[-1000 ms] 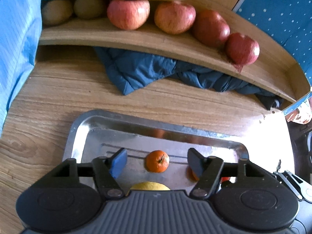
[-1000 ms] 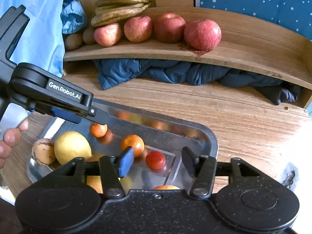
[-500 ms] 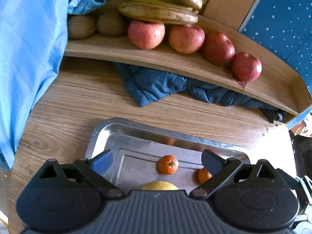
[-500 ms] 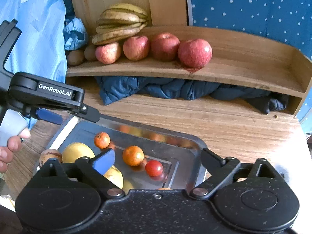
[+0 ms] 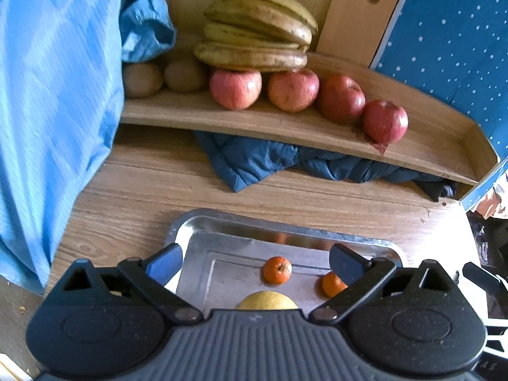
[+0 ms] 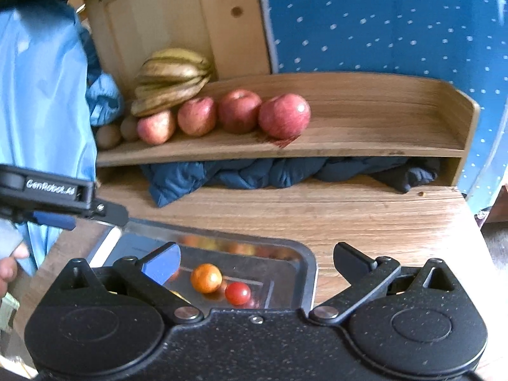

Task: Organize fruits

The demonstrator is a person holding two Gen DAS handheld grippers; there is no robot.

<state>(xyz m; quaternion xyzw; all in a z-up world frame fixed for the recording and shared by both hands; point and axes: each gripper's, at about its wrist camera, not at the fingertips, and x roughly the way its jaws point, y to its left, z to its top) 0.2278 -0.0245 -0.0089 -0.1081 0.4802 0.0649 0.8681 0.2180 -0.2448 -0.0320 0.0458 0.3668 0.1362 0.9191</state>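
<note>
since the earlier frames both grippers have been drawn up and back from the metal tray (image 5: 203, 222), and their jaws have been spread wider; more of the shelf and wall is now taken in. nothing is held by either one.

in the left wrist view a small mandarin (image 5: 277, 270) is seen on the tray floor with its stem end turned up toward the camera; being round, no long axis can be given. a second mandarin (image 5: 331, 284) is partly hidden behind the right finger, and a yellow fruit (image 5: 267, 304) is cut off by the left gripper (image 5: 254, 260) body. in the right wrist view a mandarin (image 6: 206, 277) and a cherry tomato (image 6: 237, 292) lie side by side, just apart, near the tray's right end, between the fingers of the right gripper (image 6: 255, 262).

further out, four apples (image 5: 292, 89) are lined along the wooden shelf (image 5: 285, 127), with the bananas (image 5: 257, 43) stacked lengthwise, left to right, above the leftmost apples, and kiwis (image 5: 182, 74) to the left. a dark blue jacket (image 5: 260, 162) is stuffed under the shelf.
</note>
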